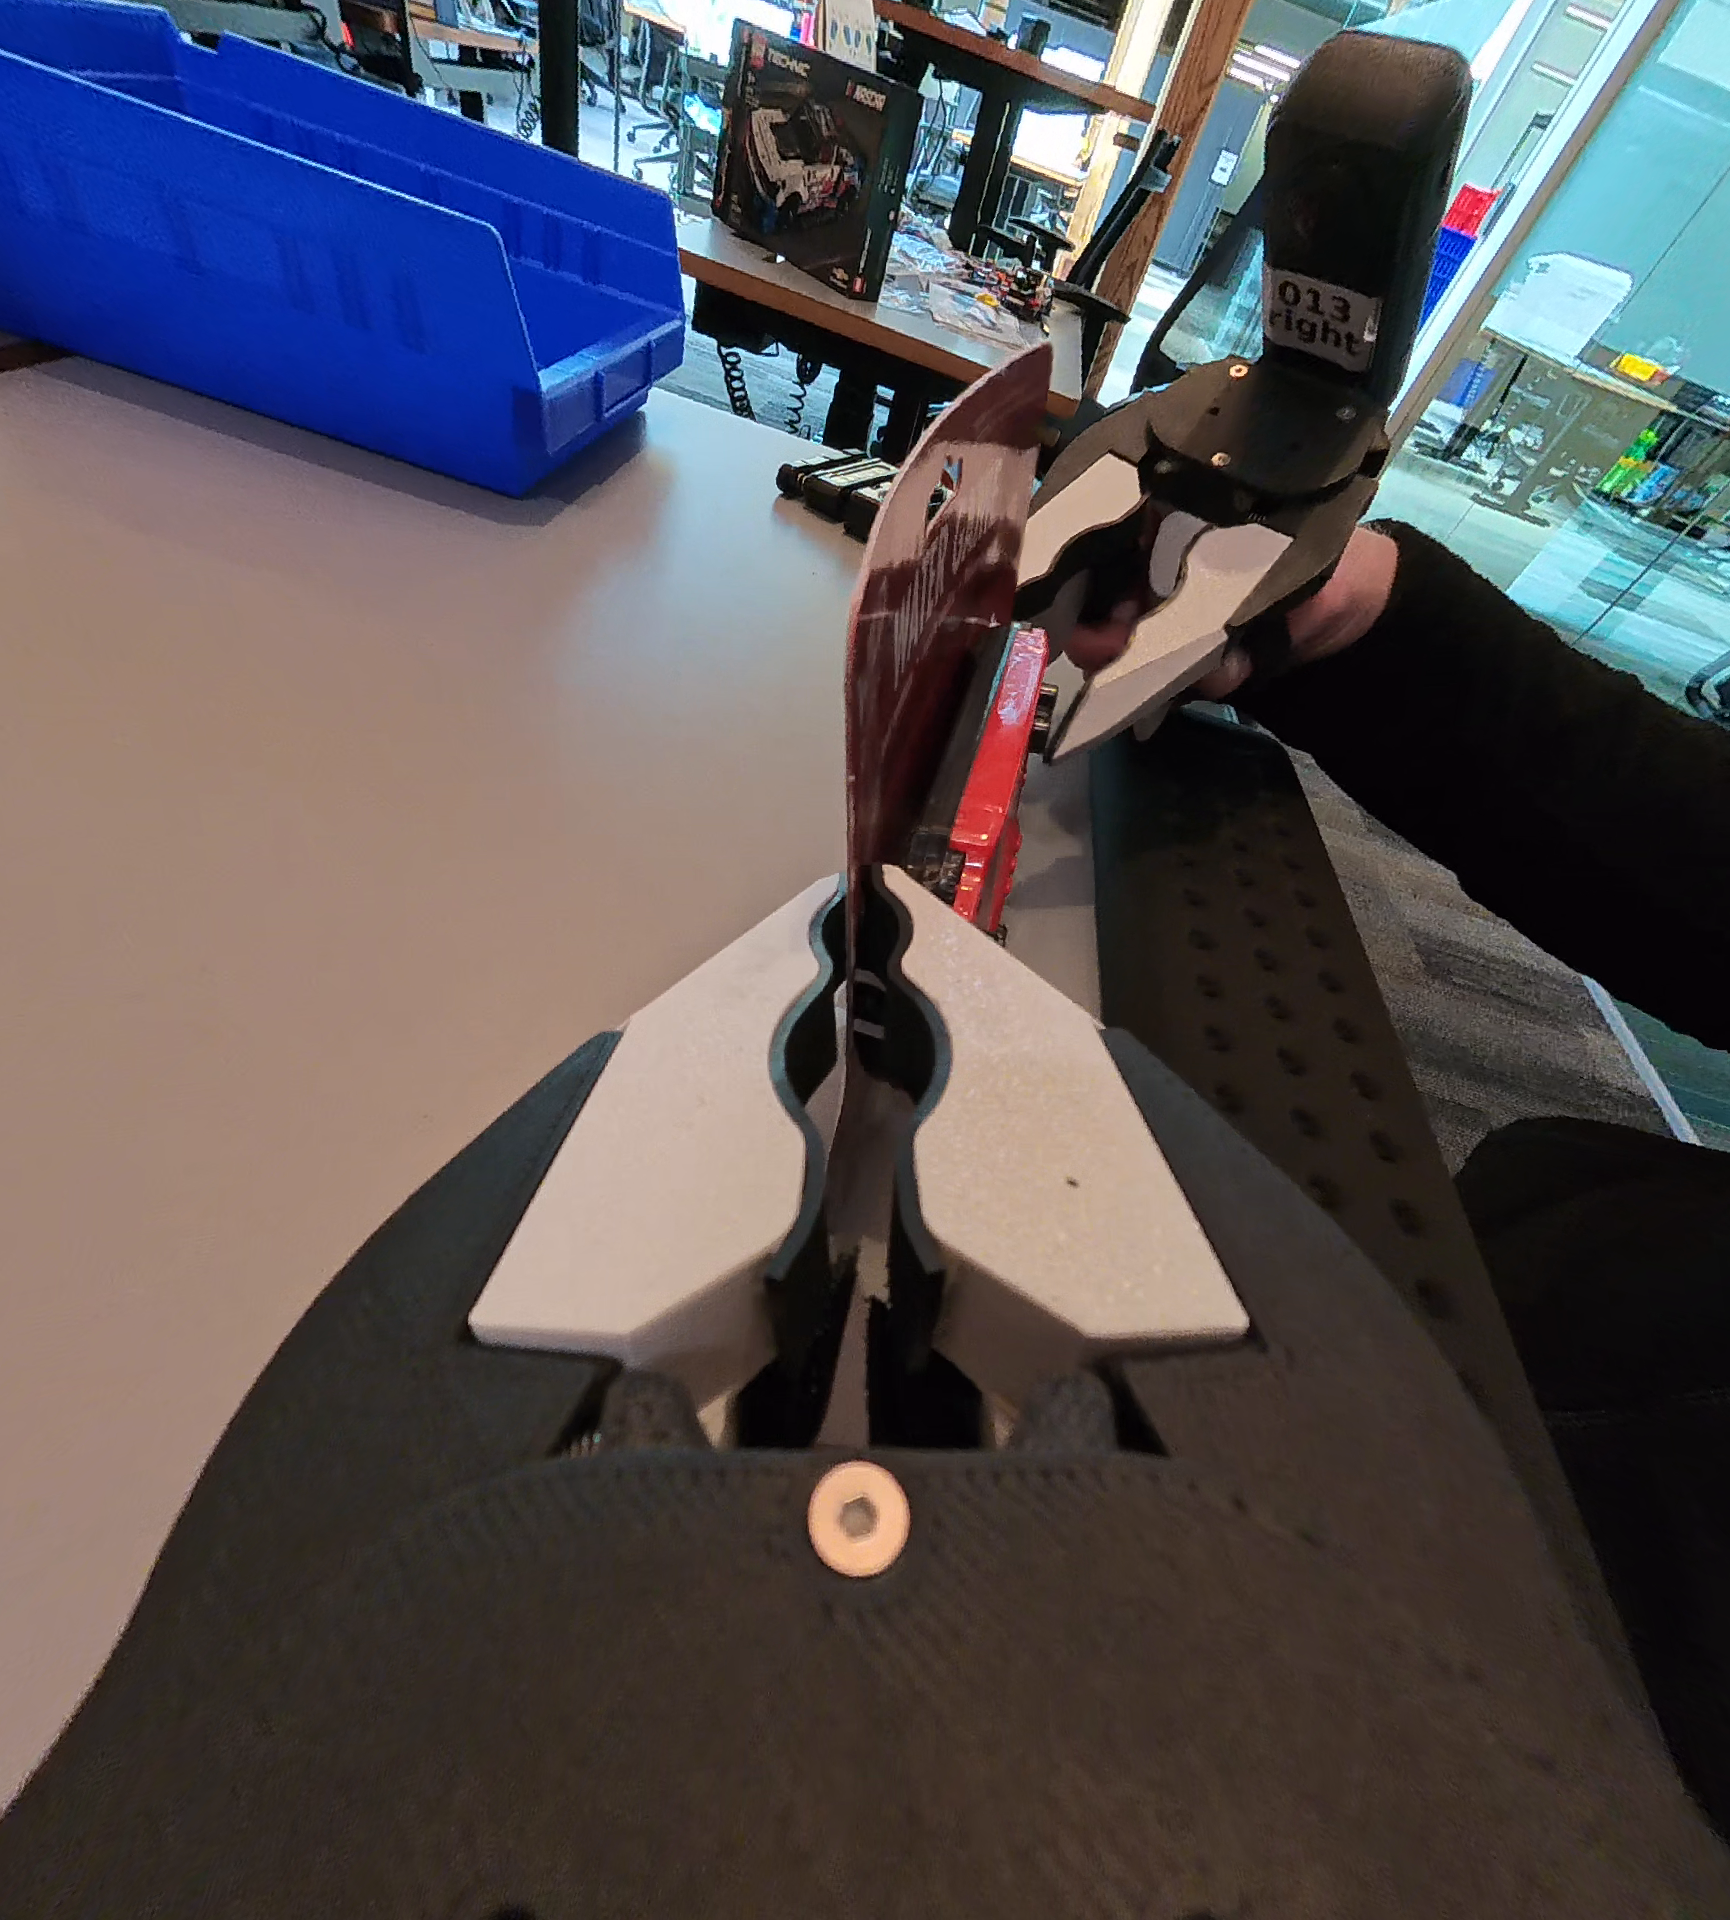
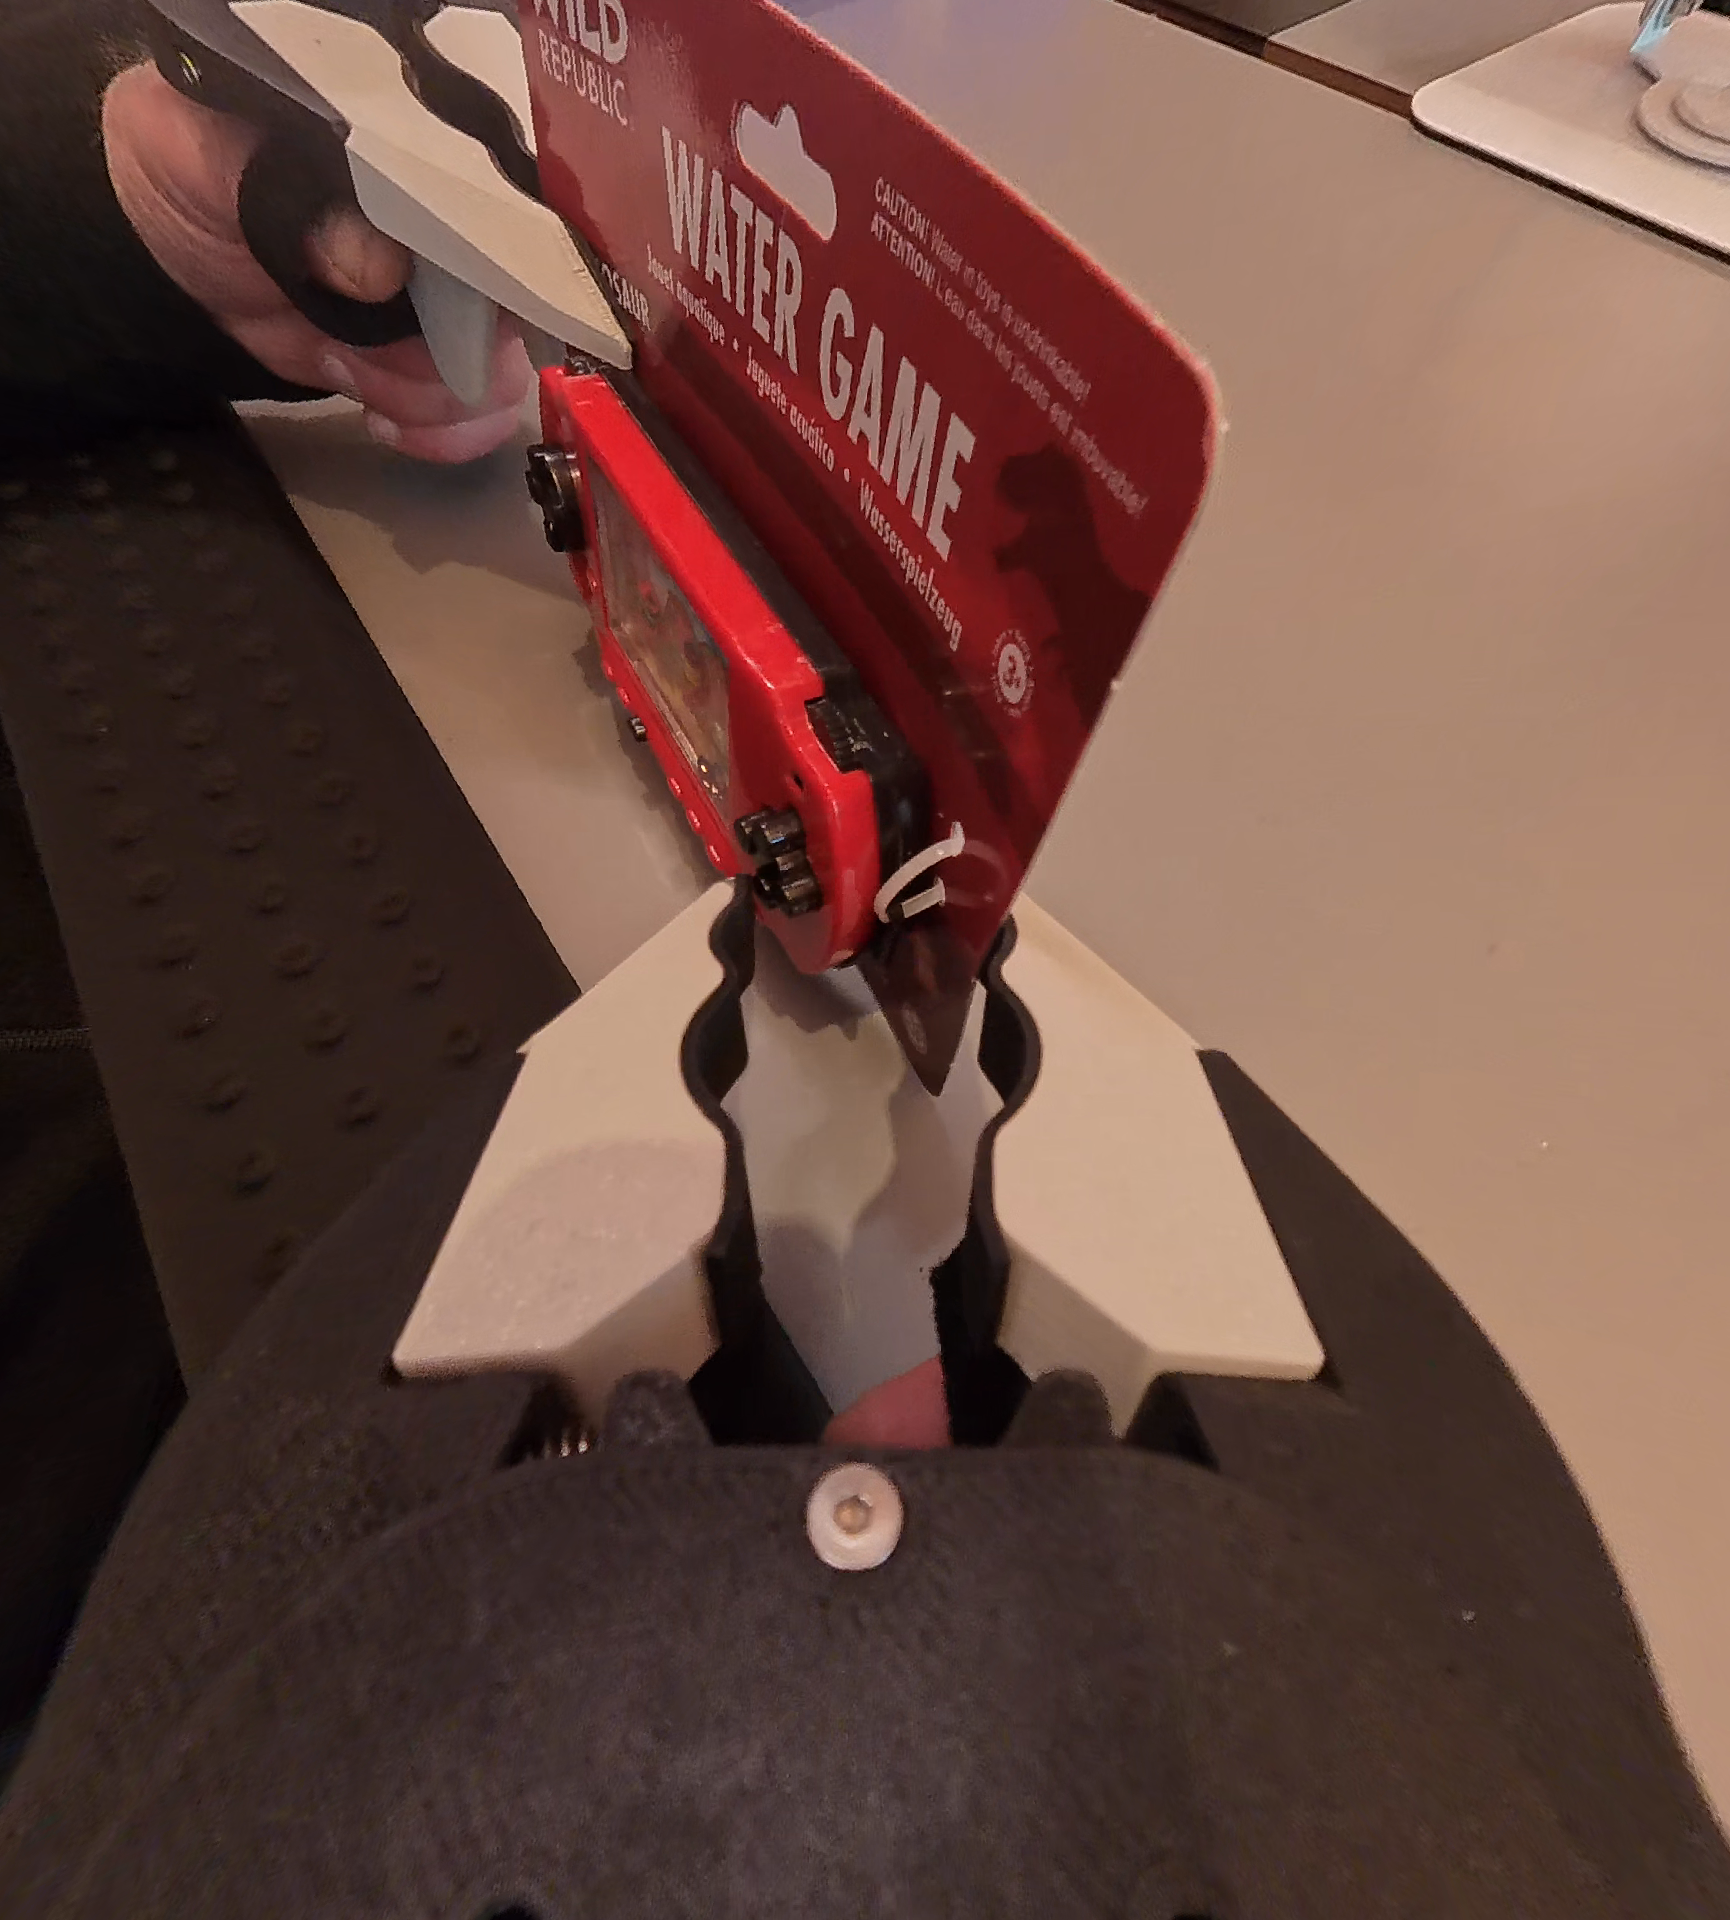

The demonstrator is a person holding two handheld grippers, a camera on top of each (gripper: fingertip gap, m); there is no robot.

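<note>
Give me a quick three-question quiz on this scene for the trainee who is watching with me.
1. True or false: the left gripper is shut on the edge of the red backing card.
2. The red handheld toy is tied to the card by: A tape, B a white zip tie, C a rubber band.
3. Fill in: the bin on the table is ____ in colour.
Key: 1 true; 2 B; 3 blue.

Pale grey table (image 1: pixel 269 831), glass walls (image 1: pixel 1671 260), desks (image 1: pixel 892 312) behind, daylit.
</note>
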